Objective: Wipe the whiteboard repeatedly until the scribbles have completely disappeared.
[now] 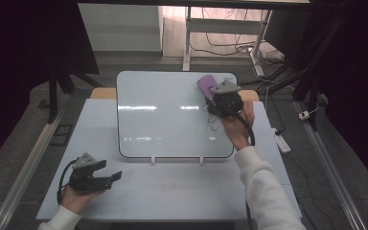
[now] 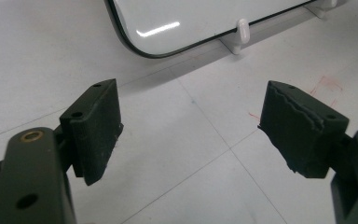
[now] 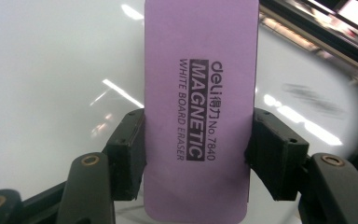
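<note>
One whiteboard, one eraser, two hand-held grippers, on one white table. The whiteboard lies flat at mid-table, propped on two small white clips along its near edge; in the left gripper view one such clip sits at the board's black-rimmed corner.

Right gripper — at the board's far right corner, jaws clamped on the two long sides of a purple eraser, which lies against the board surface. A faint grey smear marks the board just beside the eraser. Printed on the eraser's face in black: "deli", two characters too small to read with certainty, "No. 7840", "MAGNETIC" in reversed lettering on a dark bar, and "WHITE BOARD ERASER".

Left gripper — near the table's front left, off the board, jaws spread wide with nothing between them. Faint red marks show on the tabletop nearby.
</note>
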{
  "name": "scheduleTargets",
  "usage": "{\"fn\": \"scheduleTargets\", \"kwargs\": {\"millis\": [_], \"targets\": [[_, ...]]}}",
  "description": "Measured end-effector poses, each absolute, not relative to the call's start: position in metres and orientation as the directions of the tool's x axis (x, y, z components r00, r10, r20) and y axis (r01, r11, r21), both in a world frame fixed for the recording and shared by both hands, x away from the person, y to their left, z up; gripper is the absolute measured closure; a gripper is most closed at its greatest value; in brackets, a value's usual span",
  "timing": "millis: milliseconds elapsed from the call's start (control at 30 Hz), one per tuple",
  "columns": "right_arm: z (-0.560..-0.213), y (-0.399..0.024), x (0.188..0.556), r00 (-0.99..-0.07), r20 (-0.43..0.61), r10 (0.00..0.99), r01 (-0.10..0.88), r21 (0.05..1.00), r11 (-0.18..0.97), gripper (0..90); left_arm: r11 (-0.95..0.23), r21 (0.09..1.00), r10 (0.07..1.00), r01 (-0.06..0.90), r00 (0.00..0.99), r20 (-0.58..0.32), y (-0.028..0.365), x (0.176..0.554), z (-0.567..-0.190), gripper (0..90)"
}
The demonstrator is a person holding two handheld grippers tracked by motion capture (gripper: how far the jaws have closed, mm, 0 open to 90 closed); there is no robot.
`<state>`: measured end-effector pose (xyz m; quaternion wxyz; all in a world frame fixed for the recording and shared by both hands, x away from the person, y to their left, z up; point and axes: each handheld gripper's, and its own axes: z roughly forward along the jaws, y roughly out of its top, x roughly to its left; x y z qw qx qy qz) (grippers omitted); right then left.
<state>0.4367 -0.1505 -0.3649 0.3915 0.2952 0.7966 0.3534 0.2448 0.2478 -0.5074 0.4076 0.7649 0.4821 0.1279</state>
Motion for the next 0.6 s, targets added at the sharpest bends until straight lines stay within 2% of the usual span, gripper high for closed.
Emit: {"fn": "scheduleTargets", "kwargs": {"millis": [167, 433, 533, 600], "targets": [[-0.378, -0.132, 0.428, -0.565, -0.477, 0.674, 0.140, 0.749, 0.648, 40.8, -0.205, 0.746, 0.841, 0.633, 0.504, -0.197, 0.247, 0.244, -0.507, 21.0], [-0.347, -0.164, 0.455, -0.472, -0.387, 0.792, 0.196, 0.830, 0.522, 40.7, -0.201, 0.748, 0.841, 0.632, 0.503, -0.199, 0.248, 0.244, -0.507, 21.0], [-0.346, -0.163, 0.457, -0.464, -0.389, 0.796, 0.198, 0.830, 0.521, 40.7, -0.197, 0.748, 0.840, 0.634, 0.502, -0.204, 0.249, 0.245, -0.507, 21.0], [-0.352, -0.153, 0.453, -0.496, -0.399, 0.771, 0.187, 0.818, 0.544, 40.8, -0.197, 0.748, 0.840, 0.634, 0.502, -0.204, 0.249, 0.245, -0.507, 21.0]]}}
